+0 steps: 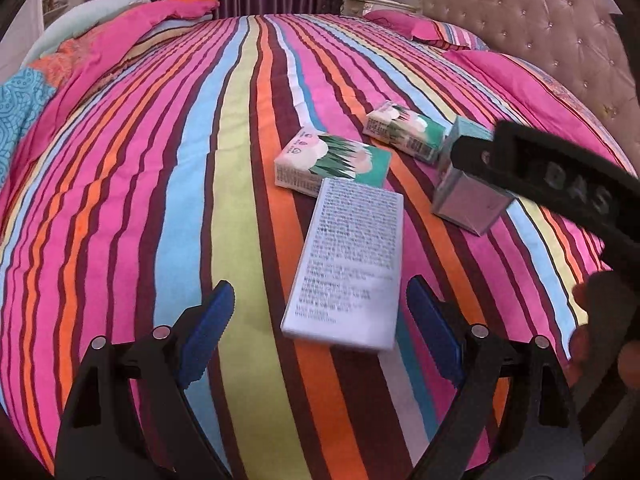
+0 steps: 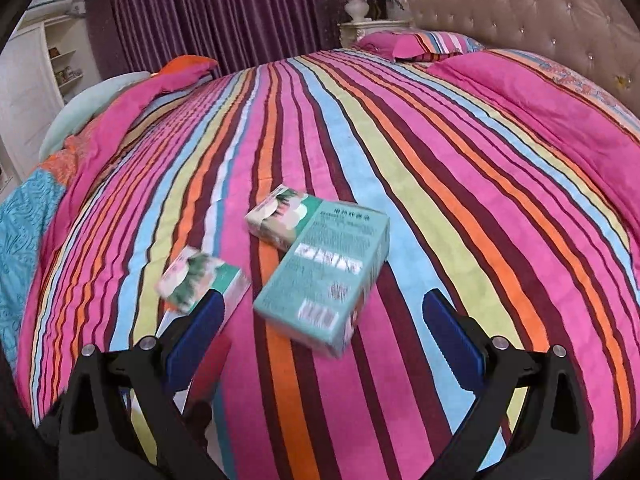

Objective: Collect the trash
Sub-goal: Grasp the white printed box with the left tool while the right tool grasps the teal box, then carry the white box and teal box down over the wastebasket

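Four pieces of trash lie on the striped bedcover [image 1: 160, 184]. In the left wrist view a white box with printed text [image 1: 348, 264] lies just ahead of my left gripper [image 1: 320, 320], which is open with nothing between its blue fingers. Beyond it are two green-and-white tissue packs [image 1: 332, 162] [image 1: 404, 132]. A teal box [image 1: 468, 196] is partly hidden by the right gripper's black body [image 1: 560, 184]. In the right wrist view the teal box [image 2: 324, 276] lies in front of my right gripper [image 2: 324, 340], open, pads clear of it. The tissue packs [image 2: 200, 276] [image 2: 280, 216] lie left of it.
A tufted headboard [image 2: 520, 8] and pink pillows [image 2: 412, 46] are at the far right. A nightstand with a vase [image 2: 360, 20] and purple curtains [image 2: 208, 12] stand behind the bed. Folded bedding [image 1: 80, 52] is piled at the far left. A hand [image 1: 608, 320] shows at the right edge.
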Motion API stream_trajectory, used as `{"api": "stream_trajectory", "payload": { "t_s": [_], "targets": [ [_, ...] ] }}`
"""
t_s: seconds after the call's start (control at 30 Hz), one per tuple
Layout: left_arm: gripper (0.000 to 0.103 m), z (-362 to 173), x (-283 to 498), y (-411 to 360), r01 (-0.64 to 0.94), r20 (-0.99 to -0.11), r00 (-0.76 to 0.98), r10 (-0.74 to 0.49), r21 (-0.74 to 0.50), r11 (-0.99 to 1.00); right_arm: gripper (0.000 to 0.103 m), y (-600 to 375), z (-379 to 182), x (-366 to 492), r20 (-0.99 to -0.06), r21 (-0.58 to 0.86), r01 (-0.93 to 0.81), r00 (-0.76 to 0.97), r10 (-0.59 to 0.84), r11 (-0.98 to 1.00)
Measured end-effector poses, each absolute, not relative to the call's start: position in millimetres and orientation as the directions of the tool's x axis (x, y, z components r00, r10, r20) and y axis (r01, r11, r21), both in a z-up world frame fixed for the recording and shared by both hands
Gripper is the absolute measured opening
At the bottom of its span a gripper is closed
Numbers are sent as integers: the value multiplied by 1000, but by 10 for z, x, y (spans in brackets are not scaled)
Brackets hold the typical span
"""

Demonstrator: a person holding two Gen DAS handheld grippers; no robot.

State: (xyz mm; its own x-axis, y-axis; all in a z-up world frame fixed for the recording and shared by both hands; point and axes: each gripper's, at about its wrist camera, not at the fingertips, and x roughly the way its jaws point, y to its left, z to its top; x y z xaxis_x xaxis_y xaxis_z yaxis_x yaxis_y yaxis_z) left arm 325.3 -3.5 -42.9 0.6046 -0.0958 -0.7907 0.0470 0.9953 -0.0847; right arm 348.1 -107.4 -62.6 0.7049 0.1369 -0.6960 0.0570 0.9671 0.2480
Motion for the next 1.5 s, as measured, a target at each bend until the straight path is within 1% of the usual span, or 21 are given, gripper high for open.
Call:
{"api": "stream_trajectory", "payload": {
  "t_s": [0.1,0.23,0.33,0.37,0.4,0.43,0.47,0.53,0.57,0.63,0.67,0.73,0.9,1.17,1.37,1.5],
  "targets": [
    [85,-452,3291,-35,43,-787,610,-96,-88,995,95,-1080,-674,3593,-706,257,67,694,140,964],
    [85,-498,3317,-66,45,-787,613,-76,-61,997,94,-1026,-696,3696,-716,193,47,689,108,980],
    [85,-532,3345,-81,43,-794,605,-64,-48,998,94,-1038,-759,3761,-736,183,52,669,102,982],
    [85,-537,3349,-89,43,-793,606,-59,-42,998,94,-1055,-782,3781,-744,187,59,661,102,981],
    [82,-532,3354,-90,42,-792,608,-54,-36,998,92,-1072,-809,3790,-752,194,66,651,106,979],
    [76,-532,3356,-102,44,-792,609,-49,-28,999,88,-1080,-830,3796,-758,201,68,643,111,977],
    [74,-530,3357,-106,47,-792,609,-48,-25,999,86,-1091,-855,3798,-765,212,67,632,123,975],
    [70,-525,3358,-110,55,-791,610,-48,-18,998,67,-1100,-890,3769,-774,229,50,615,151,972],
    [69,-525,3357,-109,58,-791,610,-48,-16,998,62,-1100,-900,3747,-775,228,41,612,156,973],
    [57,-520,3338,-89,54,-786,617,-42,-10,998,57,-1111,-888,3689,-771,224,26,616,161,974],
    [55,-512,3334,-72,47,-785,619,-39,-13,999,55,-1119,-875,3654,-768,230,17,617,170,973],
    [55,-497,3330,-24,37,-784,618,-55,-41,998,52,-1134,-849,3587,-766,230,5,617,178,973],
    [55,-422,3235,-20,45,-775,629,-66,-49,998,52,-1194,-762,3381,-759,202,-15,630,166,979],
    [54,-276,2923,-28,43,-770,634,-68,-53,998,52,-1327,-631,3044,-747,224,-11,640,179,975],
    [54,-195,2605,29,25,-771,631,-85,-89,996,52,-1371,-522,2710,-732,243,-29,650,203,970],
    [55,-191,2374,14,26,-773,628,-85,-88,996,52,-1394,-488,2501,-731,242,-39,650,208,970]
  ]
}}
